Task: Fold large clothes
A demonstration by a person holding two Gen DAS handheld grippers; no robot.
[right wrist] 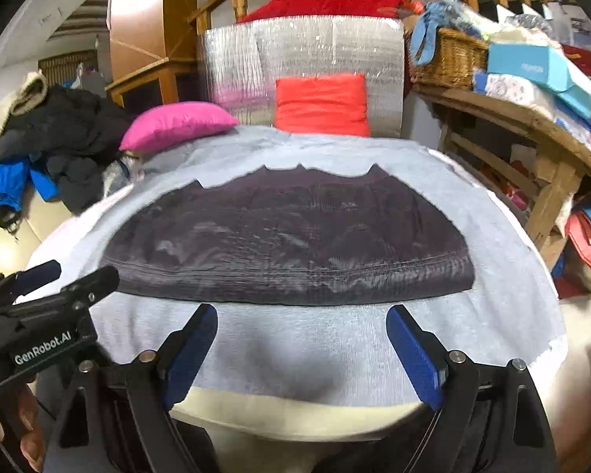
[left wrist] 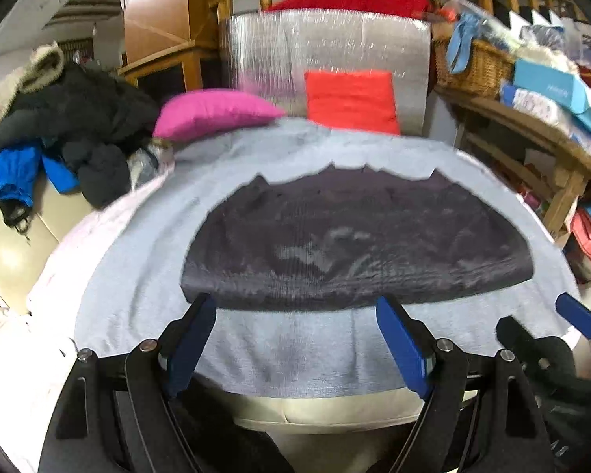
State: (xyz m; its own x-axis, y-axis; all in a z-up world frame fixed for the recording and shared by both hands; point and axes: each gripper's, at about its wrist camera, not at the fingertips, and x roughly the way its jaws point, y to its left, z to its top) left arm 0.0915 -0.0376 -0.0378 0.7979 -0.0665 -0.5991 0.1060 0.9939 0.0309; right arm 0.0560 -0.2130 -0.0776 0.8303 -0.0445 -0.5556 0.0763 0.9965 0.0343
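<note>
working with the left gripper (left wrist: 295,345) and right gripper (right wrist: 301,349) both spread wide and empty, take the near hem of the light grey t-shirt with the dark rectangular print (left wrist: 256,351), lying flat on the cream cushion (left wrist: 315,414), at two well-separated points, and keep it taut.

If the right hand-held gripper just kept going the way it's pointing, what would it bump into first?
Most likely the light grey garment spread flat just ahead of the right hand-held gripper, probably short of its big dark print. Its jaws are open and empty. Depth is hard to judge in this fisheye view.
</note>
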